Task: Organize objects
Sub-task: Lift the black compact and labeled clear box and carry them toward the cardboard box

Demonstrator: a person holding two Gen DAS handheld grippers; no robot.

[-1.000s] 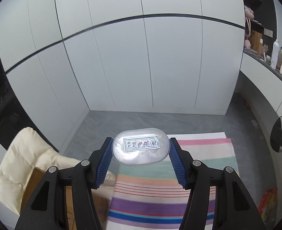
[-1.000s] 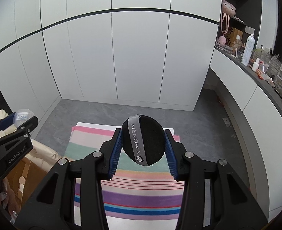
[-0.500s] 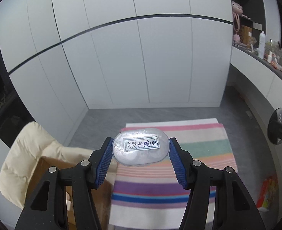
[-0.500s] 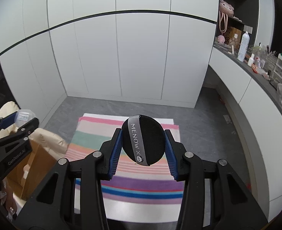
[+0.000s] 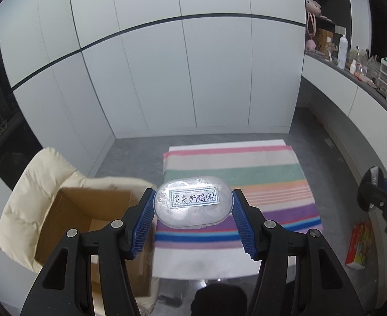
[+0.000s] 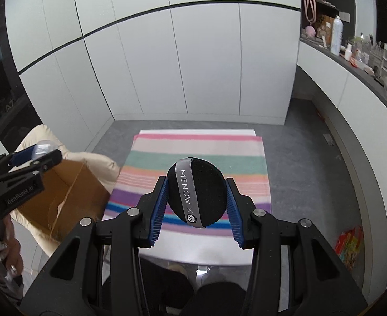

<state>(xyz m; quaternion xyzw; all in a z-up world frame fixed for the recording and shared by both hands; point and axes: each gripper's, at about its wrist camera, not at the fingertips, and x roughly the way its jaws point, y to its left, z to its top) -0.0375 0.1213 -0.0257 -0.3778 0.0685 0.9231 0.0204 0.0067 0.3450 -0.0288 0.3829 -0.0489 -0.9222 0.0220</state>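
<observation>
Both tools loaded, mid-carry. Left tool [image 5: 192, 220] is pinching a clear oval plastic case [image 5: 192, 202] with a handwritten label, blue pads pressed on its two short ends; case is in the air, above the near-left part of the striped towel [image 5: 259, 168]. Right tool [image 6: 196, 203] is pinching a black round powder puff [image 6: 195, 195] with a grey "MENOW X" ribbon, pads on both sides, also airborne over the near half of the towel. The towel covers a white desk [image 6: 193, 252]; nothing lies on it that I can see. An open cardboard box [image 5: 88, 216] sits on a cream padded chair [image 5: 32, 184] just left of the desk; its contents are not clear from here. My read: this is the transport step, both items picked, neither placed. Destination is unclear: either the towel or the box. Next move calls for lowering each item until it rests on a surface, then spreading the jaws one tool at a time. The case is smooth and held only by its ends, so it may slip if tilted; keep it level. The puff is soft and will tolerate the squeeze.
</observation>
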